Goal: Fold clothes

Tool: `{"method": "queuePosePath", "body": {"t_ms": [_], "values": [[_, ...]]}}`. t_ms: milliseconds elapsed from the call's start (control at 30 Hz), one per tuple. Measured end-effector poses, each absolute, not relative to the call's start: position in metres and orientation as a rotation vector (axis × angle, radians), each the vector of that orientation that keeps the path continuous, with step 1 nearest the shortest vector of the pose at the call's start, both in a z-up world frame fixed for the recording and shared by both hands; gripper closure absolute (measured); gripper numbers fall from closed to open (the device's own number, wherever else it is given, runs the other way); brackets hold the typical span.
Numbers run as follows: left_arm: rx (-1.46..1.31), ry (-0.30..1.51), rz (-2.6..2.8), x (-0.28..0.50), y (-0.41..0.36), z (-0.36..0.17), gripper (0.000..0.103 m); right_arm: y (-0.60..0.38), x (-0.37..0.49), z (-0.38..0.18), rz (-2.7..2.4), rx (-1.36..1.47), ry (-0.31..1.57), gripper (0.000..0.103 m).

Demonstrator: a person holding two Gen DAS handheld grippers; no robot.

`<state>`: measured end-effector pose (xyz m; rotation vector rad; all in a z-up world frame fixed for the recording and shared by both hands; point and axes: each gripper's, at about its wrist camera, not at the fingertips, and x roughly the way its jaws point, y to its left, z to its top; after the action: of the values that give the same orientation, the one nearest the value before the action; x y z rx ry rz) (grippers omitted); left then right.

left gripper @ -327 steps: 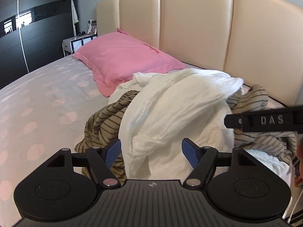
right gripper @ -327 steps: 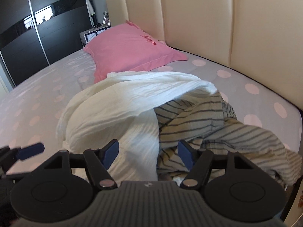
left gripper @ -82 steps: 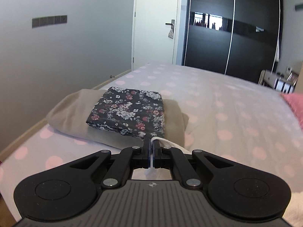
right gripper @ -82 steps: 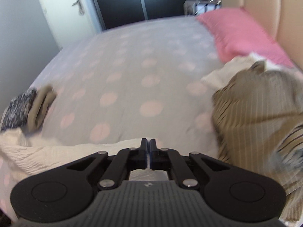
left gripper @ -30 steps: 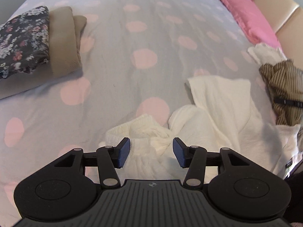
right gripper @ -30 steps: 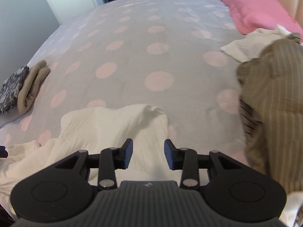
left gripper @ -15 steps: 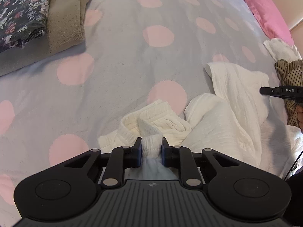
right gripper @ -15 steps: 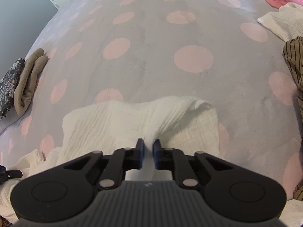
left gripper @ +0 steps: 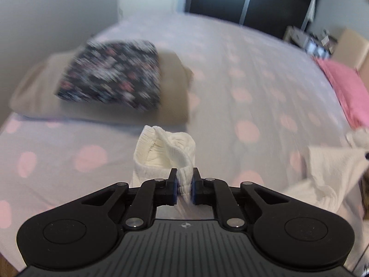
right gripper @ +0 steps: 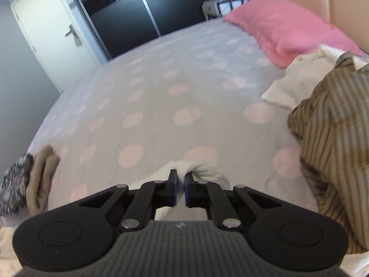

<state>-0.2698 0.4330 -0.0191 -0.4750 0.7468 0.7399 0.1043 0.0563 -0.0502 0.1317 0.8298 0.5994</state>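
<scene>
— Because we want this white garment point(left gripper: 165, 152) spread out before any fold, we hold it at 2 separate places: the left gripper point(left gripper: 184, 183) has a bunched, ribbed edge between its fingers, and they are closing on it.

— And our right gripper point(right gripper: 180, 183) closes on another ridge of the same pale cloth point(right gripper: 198, 169), low over the bed point(right gripper: 161, 106), with the rest trailing onto the sheet below us.

— It looks soft and crinkled, like gauze, with an elastic-like gathered hem; we judge it will sag and stretch rather than hold a line.

— That is why we grip edges, not the middle. The floral folded piece point(left gripper: 110, 80) sits on the beige folded one point(left gripper: 175, 97) at the bed's far corner, out of our working space.

— The brown striped garment point(right gripper: 334, 143) lies heaped near the pink pillow point(right gripper: 288, 27), unfolded.
</scene>
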Motion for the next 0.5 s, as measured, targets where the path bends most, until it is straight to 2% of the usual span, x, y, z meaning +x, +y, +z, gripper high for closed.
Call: {"method": "queuePosePath", "body": {"t_ms": [100,200,367,500], "values": [[-0.524,0.661,0.790,-0.299,0.431,-0.007,0.094,0.050,0.103,-0.043,0.585,0.152,0.799,0.096],[-0.558,0.669,0.812,-0.313,0.427,-0.013,0.094,0.052,0.096,-0.042,0.610,0.144,0.805,0.096],[-0.629,0.884,0.800,-0.322,0.419,-0.054,0.093,0.060,0.076,-0.045,0.645,-0.002,0.794,0.096],[-0.593,1.048,0.794,-0.324,0.412,-0.080,0.092,0.058,0.066,-0.059,0.643,-0.118,0.860,0.096]]}}
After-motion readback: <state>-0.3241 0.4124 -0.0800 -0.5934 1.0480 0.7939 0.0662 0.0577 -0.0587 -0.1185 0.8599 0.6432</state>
